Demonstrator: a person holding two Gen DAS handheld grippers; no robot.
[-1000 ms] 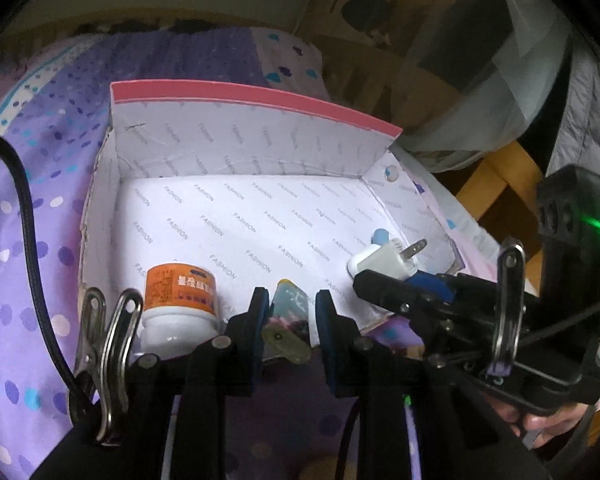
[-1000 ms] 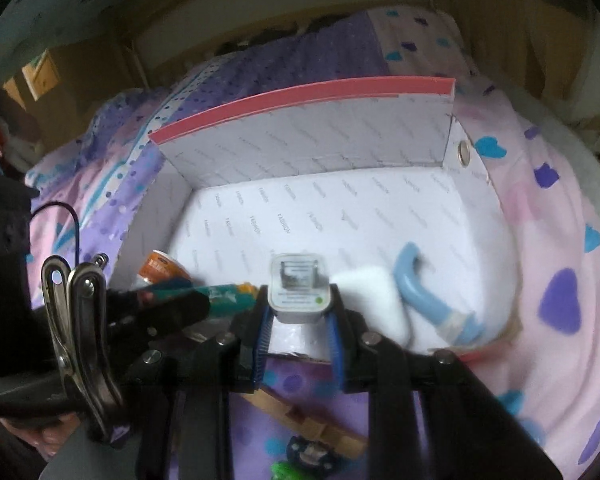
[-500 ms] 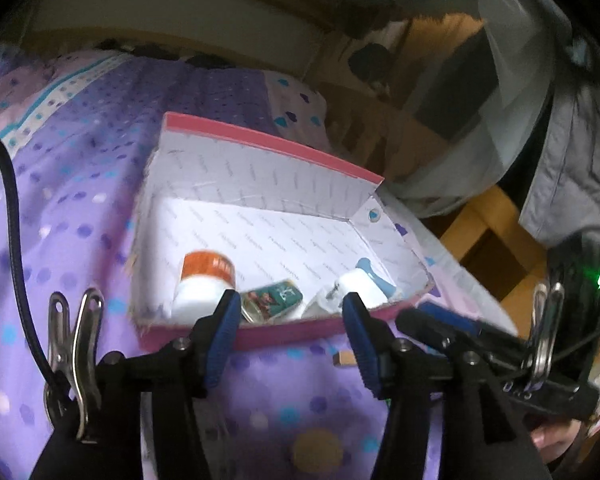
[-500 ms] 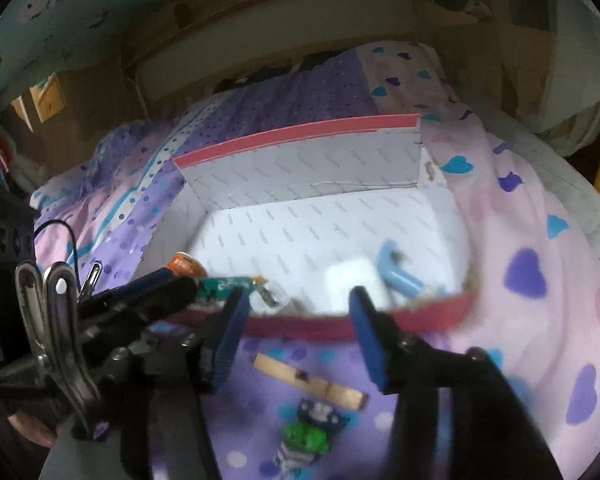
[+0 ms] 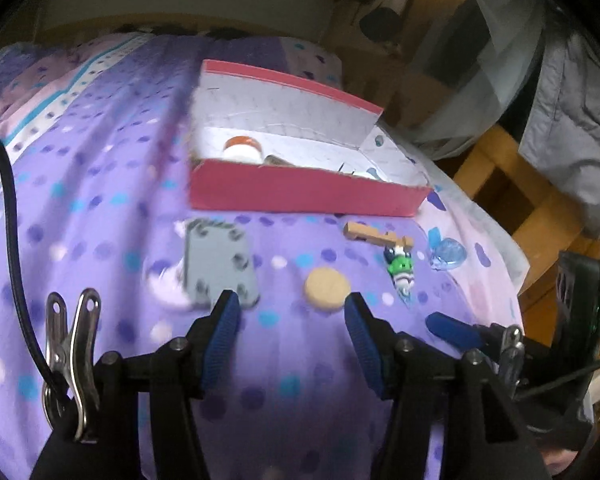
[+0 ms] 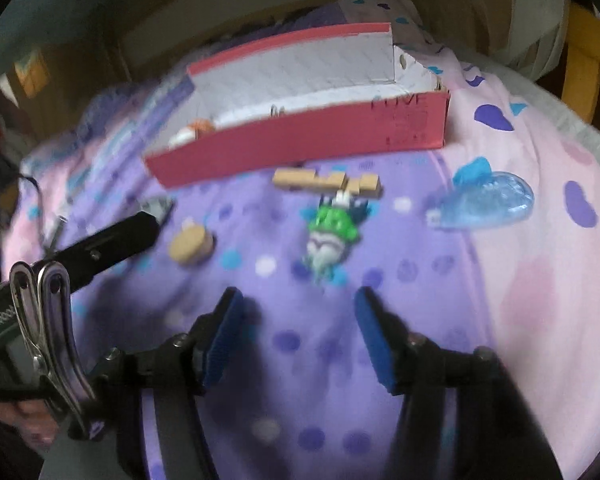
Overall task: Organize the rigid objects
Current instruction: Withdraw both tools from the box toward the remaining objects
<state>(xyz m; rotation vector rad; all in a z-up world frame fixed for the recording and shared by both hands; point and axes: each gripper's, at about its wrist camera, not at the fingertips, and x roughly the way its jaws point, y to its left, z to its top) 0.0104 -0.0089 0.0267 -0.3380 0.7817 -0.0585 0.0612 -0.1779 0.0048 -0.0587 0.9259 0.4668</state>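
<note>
Red cardboard box [image 5: 304,196] on dotted purple bedspread [image 5: 100,216]; left gripper [image 5: 290,312] and right gripper [image 6: 296,308] half-wide, empty.

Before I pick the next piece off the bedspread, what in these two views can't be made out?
- Box contents: near wall hides all but the orange-capped bottle, both views.
- Green toy: motion blur, right wrist view.
- Grey plate: near corner behind left gripper's finger; in right view, hidden behind it.
- Writing on box wall: too blurred.

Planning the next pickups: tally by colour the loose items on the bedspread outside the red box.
Grey: 1, flat plate
Tan: 2, round disc, wooden strip
Green: 1, small toy
Blue: 1, clear piece
Total: 5
</note>
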